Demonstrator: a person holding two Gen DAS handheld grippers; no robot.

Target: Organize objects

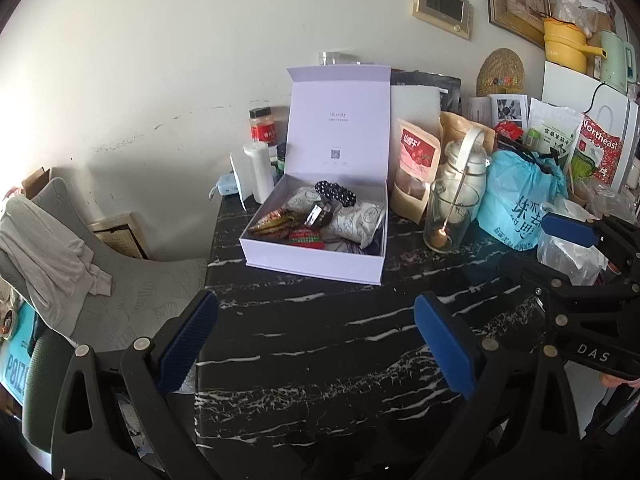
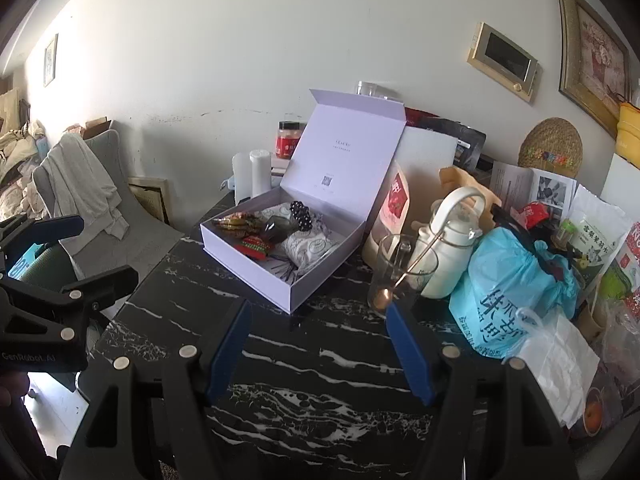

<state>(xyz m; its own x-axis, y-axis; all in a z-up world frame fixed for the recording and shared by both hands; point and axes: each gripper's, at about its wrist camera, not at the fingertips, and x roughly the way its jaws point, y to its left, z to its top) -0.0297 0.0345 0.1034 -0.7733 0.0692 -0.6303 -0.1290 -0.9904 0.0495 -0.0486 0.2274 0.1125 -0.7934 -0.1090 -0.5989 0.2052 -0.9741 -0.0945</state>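
Right now my left gripper [image 1: 316,344] fills the bottom of its frame, both blue pads spread wide with only the black marble table [image 1: 320,360] between them. My right gripper [image 2: 320,348] is likewise spread and pinches nothing; it also shows at the right edge of the left view.

Beyond the pads, at the frame centre, sits one lavender gift box [image 1: 316,256], lid [image 1: 340,120] standing upright behind it. Its long axis runs from lower right to upper left in the right view, one corner toward me. Inside I count two white patterned pouches [image 1: 356,220], one black dotted scrunchie [image 1: 336,192], one gold-brown snack packet [image 1: 272,224], one red-green woven piece [image 1: 304,238] and one small dark item I cannot identify.

Right of the box stand one clear glass [image 1: 448,216] with a spoon leaning in it, one white kettle [image 1: 464,168], one red-labelled kraft pouch [image 1: 416,168] and one blue plastic bag [image 1: 520,200]. Left of the lid: two white cylinders [image 2: 252,174] and one red-capped jar [image 1: 262,124]. A grey chair [image 1: 120,280] draped with cloth occupies the left.
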